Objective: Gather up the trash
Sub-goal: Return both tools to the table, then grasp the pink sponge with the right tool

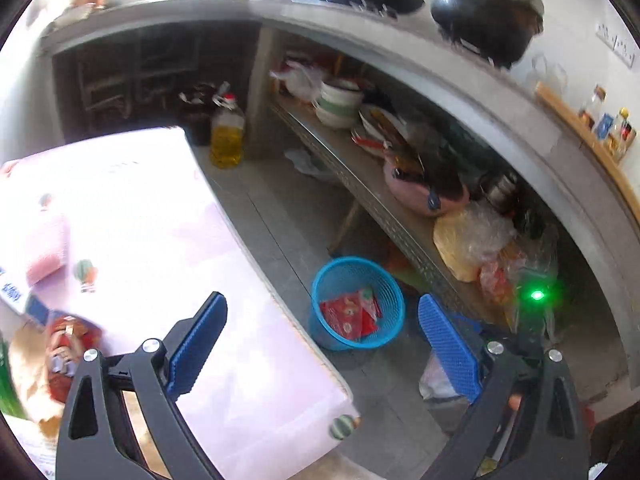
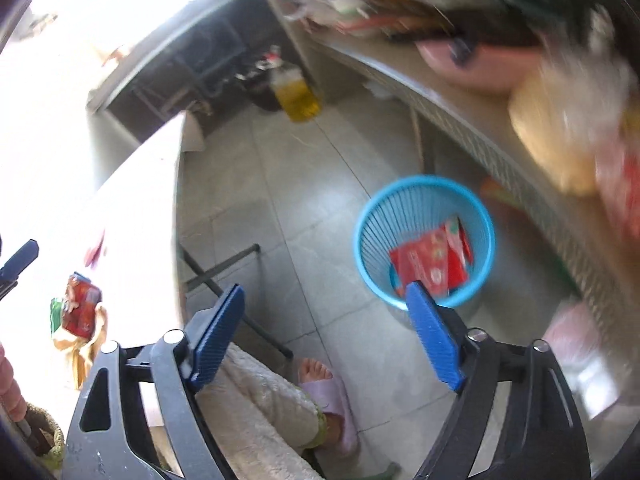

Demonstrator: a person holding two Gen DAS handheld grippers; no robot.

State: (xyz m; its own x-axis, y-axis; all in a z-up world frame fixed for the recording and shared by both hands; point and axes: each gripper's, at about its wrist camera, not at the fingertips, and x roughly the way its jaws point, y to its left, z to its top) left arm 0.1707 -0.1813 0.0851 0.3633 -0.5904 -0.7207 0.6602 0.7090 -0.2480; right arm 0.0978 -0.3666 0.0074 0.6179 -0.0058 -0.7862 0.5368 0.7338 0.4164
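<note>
A blue plastic bin [image 1: 386, 280] stands on the tiled floor beside the table; it also shows in the right wrist view [image 2: 372, 240]. A red snack wrapper [image 1: 348, 316] lies inside it, and is seen too from the right wrist [image 2: 428, 260]. More crumpled red and brown trash [image 1: 64, 352] lies on the pink tablecloth [image 1: 168, 220] at the left; the right wrist view shows it [image 2: 80, 308] on the table edge. My left gripper [image 1: 320, 336] is open and empty above the table's edge. My right gripper [image 2: 326, 332] is open and empty above the floor near the bin.
A low metal shelf [image 1: 360, 176] holds bowls, a pink basin and plastic bags. A yellow oil bottle [image 1: 227, 136] stands on the floor. A black pot [image 1: 484, 16] sits on the counter above. The person's slippered foot [image 2: 332, 396] is below my right gripper.
</note>
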